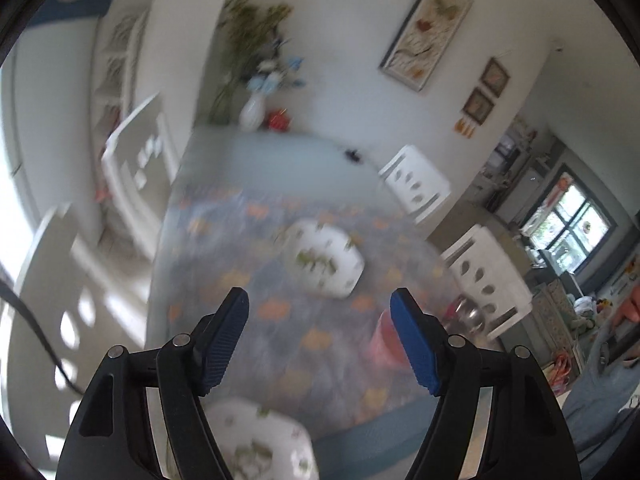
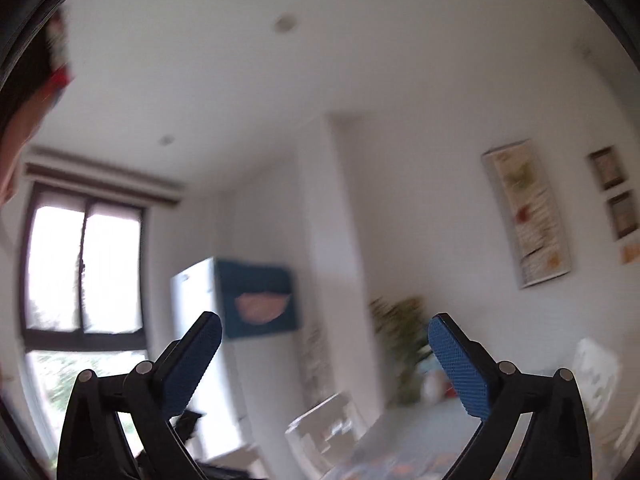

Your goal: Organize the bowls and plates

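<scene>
In the blurred left wrist view, a white plate with green leaf prints (image 1: pixel 326 260) lies on the patterned tablecloth (image 1: pixel 280 340) in the middle of the table. A second white leaf-print plate (image 1: pixel 260 440) lies at the near edge, partly behind my left gripper's arm. A pink bowl (image 1: pixel 384 340) and a shiny metal bowl (image 1: pixel 472 314) sit at the right edge of the table. My left gripper (image 1: pixel 320 304) hovers above the cloth, open, with nothing between its blue pads. My right gripper (image 2: pixel 324 328) points up at the wall and ceiling, wide open and holding nothing.
White chairs (image 1: pixel 416 184) stand around the table, two right and two left. A white vase with flowers (image 1: pixel 254 110) and a red object (image 1: pixel 278 120) sit at the far end. A person's clothing (image 1: pixel 608 380) is at the right edge. Framed pictures (image 2: pixel 526 216) hang on the wall.
</scene>
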Action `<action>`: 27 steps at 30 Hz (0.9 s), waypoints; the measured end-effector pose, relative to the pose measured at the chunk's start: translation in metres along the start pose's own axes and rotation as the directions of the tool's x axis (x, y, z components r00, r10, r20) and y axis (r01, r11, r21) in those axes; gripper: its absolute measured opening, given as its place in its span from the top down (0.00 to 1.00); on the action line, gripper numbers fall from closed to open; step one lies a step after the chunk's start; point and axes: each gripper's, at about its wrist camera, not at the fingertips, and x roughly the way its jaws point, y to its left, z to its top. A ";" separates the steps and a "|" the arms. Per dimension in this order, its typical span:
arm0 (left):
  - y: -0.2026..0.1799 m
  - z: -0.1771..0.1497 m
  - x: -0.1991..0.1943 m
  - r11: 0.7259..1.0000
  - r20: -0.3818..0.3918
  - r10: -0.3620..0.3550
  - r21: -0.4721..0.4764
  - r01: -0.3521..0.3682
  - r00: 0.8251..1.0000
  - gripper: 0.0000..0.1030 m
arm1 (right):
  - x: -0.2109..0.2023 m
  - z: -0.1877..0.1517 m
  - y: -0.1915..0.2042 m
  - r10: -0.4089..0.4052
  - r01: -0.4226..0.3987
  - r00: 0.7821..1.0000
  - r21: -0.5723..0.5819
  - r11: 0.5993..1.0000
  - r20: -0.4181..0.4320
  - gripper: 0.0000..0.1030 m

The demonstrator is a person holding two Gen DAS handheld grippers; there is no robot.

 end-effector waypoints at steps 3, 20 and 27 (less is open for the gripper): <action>-0.019 0.035 0.009 0.999 0.040 -0.033 0.044 0.031 0.999 0.27 | 0.010 0.005 -0.023 -0.120 0.119 0.993 0.044 0.992 0.023 0.00; 0.011 0.008 0.201 0.996 -0.295 -0.055 -0.080 0.033 0.954 0.19 | 0.066 -0.266 -0.259 -0.054 0.539 0.838 0.807 0.241 -0.544 0.00; 0.053 0.005 0.249 0.990 -0.339 0.084 -0.076 -0.117 0.937 0.19 | 0.068 -0.312 -0.285 -0.112 0.702 0.701 0.656 0.275 -0.704 0.00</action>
